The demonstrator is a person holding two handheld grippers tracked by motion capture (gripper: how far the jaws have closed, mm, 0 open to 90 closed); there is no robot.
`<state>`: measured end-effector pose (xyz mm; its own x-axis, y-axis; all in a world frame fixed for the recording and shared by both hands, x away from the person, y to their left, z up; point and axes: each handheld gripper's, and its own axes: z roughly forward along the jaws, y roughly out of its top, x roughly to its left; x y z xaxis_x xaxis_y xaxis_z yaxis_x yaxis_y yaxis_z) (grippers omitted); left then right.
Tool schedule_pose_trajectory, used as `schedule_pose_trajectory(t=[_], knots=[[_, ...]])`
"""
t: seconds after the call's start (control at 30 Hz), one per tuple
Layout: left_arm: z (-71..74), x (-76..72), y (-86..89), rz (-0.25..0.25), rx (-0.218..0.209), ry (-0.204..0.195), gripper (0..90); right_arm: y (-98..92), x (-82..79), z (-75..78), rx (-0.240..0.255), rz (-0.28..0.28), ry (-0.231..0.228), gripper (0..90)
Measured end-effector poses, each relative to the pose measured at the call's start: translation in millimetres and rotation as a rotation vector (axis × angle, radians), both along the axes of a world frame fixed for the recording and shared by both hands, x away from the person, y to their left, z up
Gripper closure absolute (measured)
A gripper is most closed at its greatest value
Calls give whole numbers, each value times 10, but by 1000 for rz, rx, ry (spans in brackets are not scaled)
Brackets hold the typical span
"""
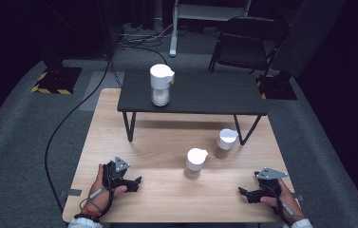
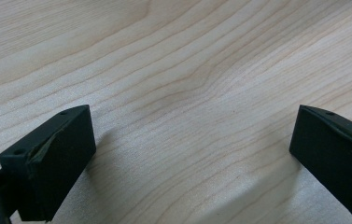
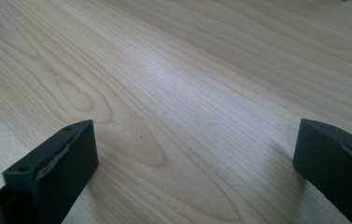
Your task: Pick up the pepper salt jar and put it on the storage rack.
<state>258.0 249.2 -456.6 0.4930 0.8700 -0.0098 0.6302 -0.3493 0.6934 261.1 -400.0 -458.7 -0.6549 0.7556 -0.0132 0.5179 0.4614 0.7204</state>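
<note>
Three white-lidded jars with pale contents are in the high view. One jar (image 1: 160,85) stands on a low black shelf (image 1: 205,95) at the table's back. A second jar (image 1: 194,163) and a third jar (image 1: 225,143) stand on the wooden table (image 1: 167,137) in front of the shelf. My left gripper (image 1: 137,182) rests on the table at front left, held by a hand, open with nothing between its jaws. My right gripper (image 1: 241,192) rests at front right, also open and empty. In both gripper views the black jaws stand wide apart over bare wood; the left gripper (image 2: 192,135), the right gripper (image 3: 194,144).
A black folding chair (image 1: 248,40) stands behind the table at right on grey carpet. A black cable (image 1: 67,118) runs along the floor at left. Yellow-black hazard tape marks a base (image 1: 55,80) at far left.
</note>
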Motion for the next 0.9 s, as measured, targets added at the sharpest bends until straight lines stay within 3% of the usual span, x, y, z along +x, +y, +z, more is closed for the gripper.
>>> schedule_pose_trajectory(t=[0.53,0.9], knots=[[0,5,6,-5,1,-1,2,-3,1,0,-1,5,-2,1],[0,4,6,-5,1,-1,2,42,-90,32,-21,3,-54,19]])
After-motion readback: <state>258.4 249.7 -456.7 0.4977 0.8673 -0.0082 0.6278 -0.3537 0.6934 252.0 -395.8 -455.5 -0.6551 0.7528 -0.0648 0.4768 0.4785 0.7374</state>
